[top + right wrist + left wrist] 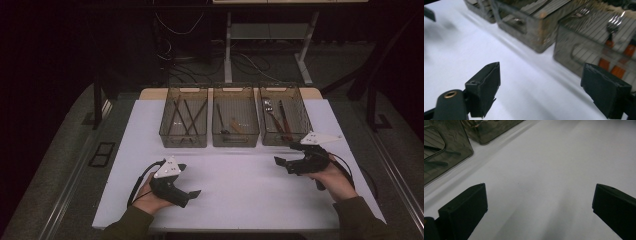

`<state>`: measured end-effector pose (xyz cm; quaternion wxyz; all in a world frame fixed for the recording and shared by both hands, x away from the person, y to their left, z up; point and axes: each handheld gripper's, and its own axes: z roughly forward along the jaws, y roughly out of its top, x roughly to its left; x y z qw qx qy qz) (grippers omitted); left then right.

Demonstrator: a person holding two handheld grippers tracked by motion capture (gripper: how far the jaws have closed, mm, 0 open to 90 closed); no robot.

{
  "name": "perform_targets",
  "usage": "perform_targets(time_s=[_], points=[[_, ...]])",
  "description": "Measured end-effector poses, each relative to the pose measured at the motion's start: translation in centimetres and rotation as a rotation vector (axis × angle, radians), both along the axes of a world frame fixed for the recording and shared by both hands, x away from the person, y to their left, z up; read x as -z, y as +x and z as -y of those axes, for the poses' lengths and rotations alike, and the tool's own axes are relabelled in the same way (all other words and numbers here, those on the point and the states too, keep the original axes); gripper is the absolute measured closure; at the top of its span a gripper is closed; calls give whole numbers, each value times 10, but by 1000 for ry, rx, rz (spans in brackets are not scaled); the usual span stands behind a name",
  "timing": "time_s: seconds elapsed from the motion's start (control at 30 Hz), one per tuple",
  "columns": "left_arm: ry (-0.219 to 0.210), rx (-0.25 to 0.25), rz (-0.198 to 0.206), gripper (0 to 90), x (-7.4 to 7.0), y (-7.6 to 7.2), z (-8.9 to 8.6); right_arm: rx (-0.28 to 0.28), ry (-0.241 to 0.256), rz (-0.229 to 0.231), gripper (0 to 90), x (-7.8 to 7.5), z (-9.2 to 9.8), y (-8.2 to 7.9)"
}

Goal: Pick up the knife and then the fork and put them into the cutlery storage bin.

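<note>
On a white table (240, 190), three smoky clear plastic bins (235, 122) hold cutlery; orange-handled forks (613, 28) in the right bin, nearest the right gripper (286, 156), look light, stiff and slippery, best pinched mid-handle; both it and the left gripper (190, 182) gape empty

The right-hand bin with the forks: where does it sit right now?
In the high view, the right-hand bin is the rightmost of three along the table's far edge, beside the middle bin and just beyond the open right tool.
</note>
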<state>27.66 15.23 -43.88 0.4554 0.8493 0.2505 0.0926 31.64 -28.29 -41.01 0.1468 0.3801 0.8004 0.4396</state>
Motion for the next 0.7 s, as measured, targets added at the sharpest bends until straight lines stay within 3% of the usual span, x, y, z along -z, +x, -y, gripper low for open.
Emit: perform_targets(time_s=[0.1, 0.17, 0.7], points=[[2, 4, 6, 0, -1, -1, 1, -26, 6, -16, 135, 8, -3, -9], [3, 5, 5, 0, 0, 0, 1, -51, -16, -12, 119, 12, -5, -15], [5, 6, 2, 0, -1, -1, 1, -87, -17, -37, 118, 37, -7, -52]])
